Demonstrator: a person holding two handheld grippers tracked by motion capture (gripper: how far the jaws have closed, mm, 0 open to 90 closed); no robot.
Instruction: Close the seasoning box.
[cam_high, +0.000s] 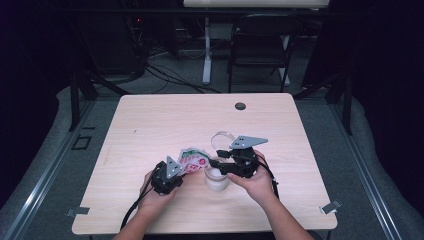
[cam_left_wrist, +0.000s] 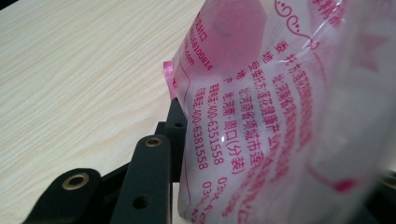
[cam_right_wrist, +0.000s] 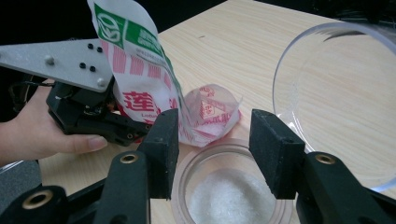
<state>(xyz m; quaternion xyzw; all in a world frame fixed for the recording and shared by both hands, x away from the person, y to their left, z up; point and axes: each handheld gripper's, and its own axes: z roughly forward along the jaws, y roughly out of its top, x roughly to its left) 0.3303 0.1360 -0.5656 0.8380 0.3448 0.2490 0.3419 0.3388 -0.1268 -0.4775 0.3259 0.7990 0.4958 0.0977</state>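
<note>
A plastic pouch printed in red, pink and green is tilted with its open mouth toward a clear jar that holds white granules. My left gripper is shut on the pouch's lower end. In the left gripper view the pouch lies against the black left finger and hides the other one. My right gripper stands open just above the jar, its pads apart on either side of the rim. Beyond it the pouch spout hangs over the jar's far edge.
A clear round lid lies on the wooden table just behind the jar, and looms large at the right as the lid in the right gripper view. A dark grommet sits near the far edge. A chair stands beyond the table.
</note>
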